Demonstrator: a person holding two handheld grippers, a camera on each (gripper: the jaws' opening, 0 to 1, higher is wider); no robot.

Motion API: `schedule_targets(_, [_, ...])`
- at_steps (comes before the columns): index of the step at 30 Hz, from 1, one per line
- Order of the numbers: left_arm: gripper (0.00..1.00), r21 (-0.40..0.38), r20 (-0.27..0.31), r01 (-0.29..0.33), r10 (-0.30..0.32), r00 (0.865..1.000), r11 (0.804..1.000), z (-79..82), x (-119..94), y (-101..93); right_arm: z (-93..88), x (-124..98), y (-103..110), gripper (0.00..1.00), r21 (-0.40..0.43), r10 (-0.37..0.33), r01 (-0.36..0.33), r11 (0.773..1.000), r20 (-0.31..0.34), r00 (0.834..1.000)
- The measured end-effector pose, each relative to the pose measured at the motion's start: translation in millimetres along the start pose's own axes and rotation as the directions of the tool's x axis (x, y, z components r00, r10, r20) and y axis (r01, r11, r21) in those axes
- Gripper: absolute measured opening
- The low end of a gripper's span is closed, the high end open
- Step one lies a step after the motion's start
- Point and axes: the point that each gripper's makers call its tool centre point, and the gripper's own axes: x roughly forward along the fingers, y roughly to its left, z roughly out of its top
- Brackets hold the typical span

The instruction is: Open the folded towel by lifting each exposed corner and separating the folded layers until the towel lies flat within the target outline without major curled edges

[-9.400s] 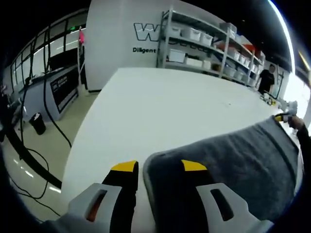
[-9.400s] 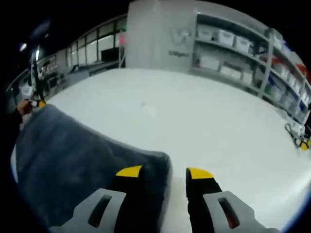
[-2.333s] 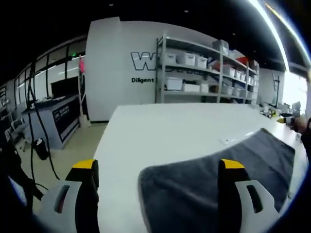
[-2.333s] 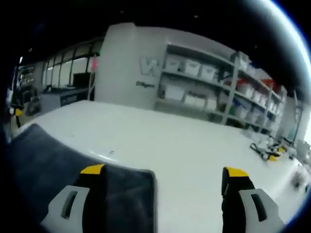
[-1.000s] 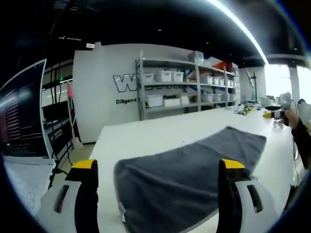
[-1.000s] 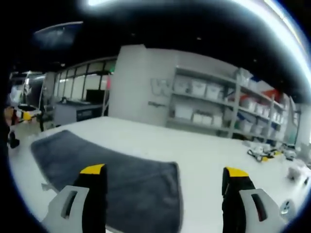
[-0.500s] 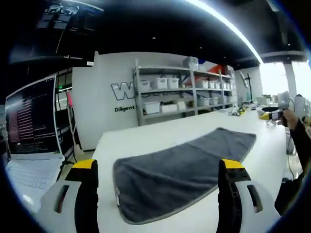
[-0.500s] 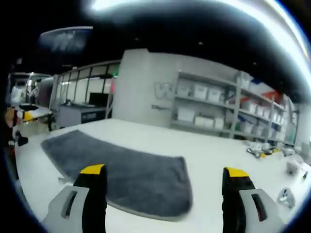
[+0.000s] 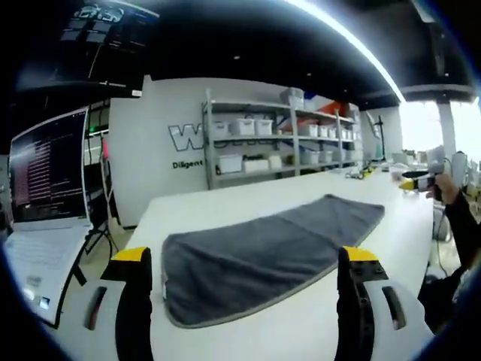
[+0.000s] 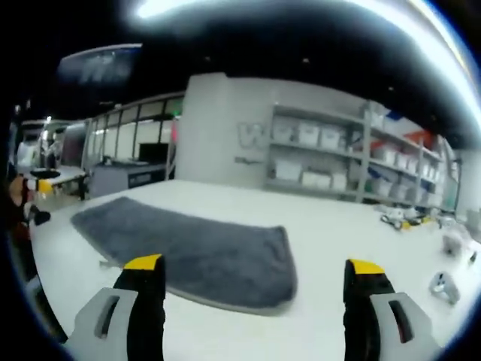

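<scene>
1. Towel (image 9: 263, 252) was spread out flat on the white table (image 9: 225, 207), one grey layer, long side running across both views; same towel from my right side (image 10: 195, 256)
2. Left gripper (image 9: 244, 259) was released: jaws wide apart, yellow tips up, nothing between them; it hung above the table on the near side of the towel, not touching it
3. Right gripper (image 10: 255, 269) was released too, jaws wide apart and empty, apart from the towel's near edge
4. In the left gripper view the right gripper (image 9: 415, 180) showed at the far right in a hand (image 9: 445, 188), well past the towel's far end
5. In the right gripper view a yellow tip (image 10: 43, 183) showed at the far left edge, beyond the towel's other end; too small to tell more
6. Towel edges looked mostly flat; near corner in the left gripper view had a pale hem showing; couldn't make out any outline on the table
7. Background: shelf rack (image 9: 278, 143) with white bins against the wall (image 9: 150, 158), laptop (image 9: 41, 203) at left
</scene>
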Motion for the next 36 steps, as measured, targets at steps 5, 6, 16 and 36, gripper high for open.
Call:
schedule_targets(5, [1.00,-0.004,-0.007,0.020,-0.020,1.000,1.000,-3.6,5,-7.4,-6.5,-8,-19,0.99,0.052,-0.006,0.006,0.999,0.006,1.000])
schedule_targets(6, [1.00,-0.002,-0.011,0.022,-0.022,1.000,1.000,-4.8,6,-8.6,-5.9,-9,-22,0.99,0.058,-0.013,0.013,0.998,0.010,1.000])
schedule_targets(16, [1.00,-0.009,-0.014,0.022,-0.022,1.000,1.000,-10.0,3,-5.5,3.2,-8,-5,0.99,0.007,0.018,-0.018,1.000,0.015,1.000])
schedule_targets(36, [1.00,-0.032,-0.019,0.020,-0.021,1.000,0.999,-20.9,3,5.8,-0.7,-12,7,0.99,-0.001,0.026,-0.026,1.000,0.008,1.000])
